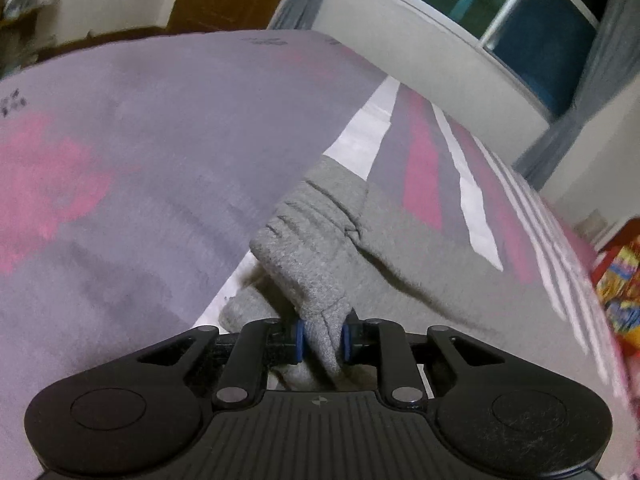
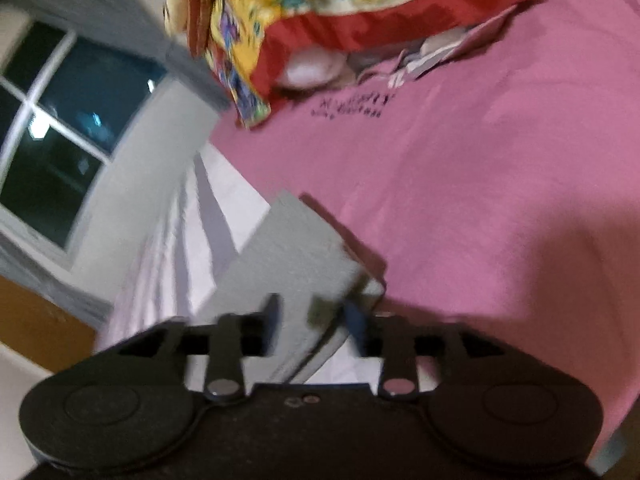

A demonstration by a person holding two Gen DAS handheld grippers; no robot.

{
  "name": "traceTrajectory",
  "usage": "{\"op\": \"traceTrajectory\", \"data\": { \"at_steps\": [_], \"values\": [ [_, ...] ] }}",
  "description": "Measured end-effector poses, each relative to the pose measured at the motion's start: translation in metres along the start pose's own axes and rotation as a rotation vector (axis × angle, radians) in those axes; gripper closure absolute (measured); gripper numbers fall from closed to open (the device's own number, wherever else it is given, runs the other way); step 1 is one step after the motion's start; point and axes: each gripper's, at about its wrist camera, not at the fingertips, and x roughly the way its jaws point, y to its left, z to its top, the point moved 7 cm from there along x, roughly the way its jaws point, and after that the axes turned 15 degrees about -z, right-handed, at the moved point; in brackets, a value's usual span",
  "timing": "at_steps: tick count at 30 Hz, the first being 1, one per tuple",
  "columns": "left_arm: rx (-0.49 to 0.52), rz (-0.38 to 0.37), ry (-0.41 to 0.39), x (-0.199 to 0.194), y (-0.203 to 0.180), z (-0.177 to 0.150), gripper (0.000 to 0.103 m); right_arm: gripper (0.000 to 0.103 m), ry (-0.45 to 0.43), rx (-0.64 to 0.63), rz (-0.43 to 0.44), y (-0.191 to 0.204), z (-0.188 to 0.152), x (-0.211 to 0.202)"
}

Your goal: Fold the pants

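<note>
One pink/grey bedsheet (image 1: 160,140), window (image 1: 520,12) behind

Motion blur smears the right wrist view; the dark print on the pink bedsheet (image 2: 352,108) is unreadable, and the colourful blanket (image 2: 320,12) runs off the top edge.

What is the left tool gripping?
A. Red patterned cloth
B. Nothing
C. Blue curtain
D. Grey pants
D: in the left wrist view, the left tool is shut on a bunched fold of the grey pants, which lie on the bed.
</note>
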Motion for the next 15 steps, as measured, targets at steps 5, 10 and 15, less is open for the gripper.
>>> {"op": "traceTrajectory", "data": {
  "at_steps": [5,10,15],
  "values": [
    [0.083,0.062,0.005,0.002,-0.008,-0.003,0.082,0.063,0.047,0.031,0.007,-0.002,-0.009,0.025],
    [0.122,0.094,0.017,0.000,-0.013,0.001,0.080,0.091,-0.042,-0.073,0.014,0.034,0.007,0.013],
    [0.122,0.101,0.032,0.000,-0.011,0.002,0.080,0.091,-0.070,-0.121,-0.030,0.020,0.002,0.015]
  ]
}}
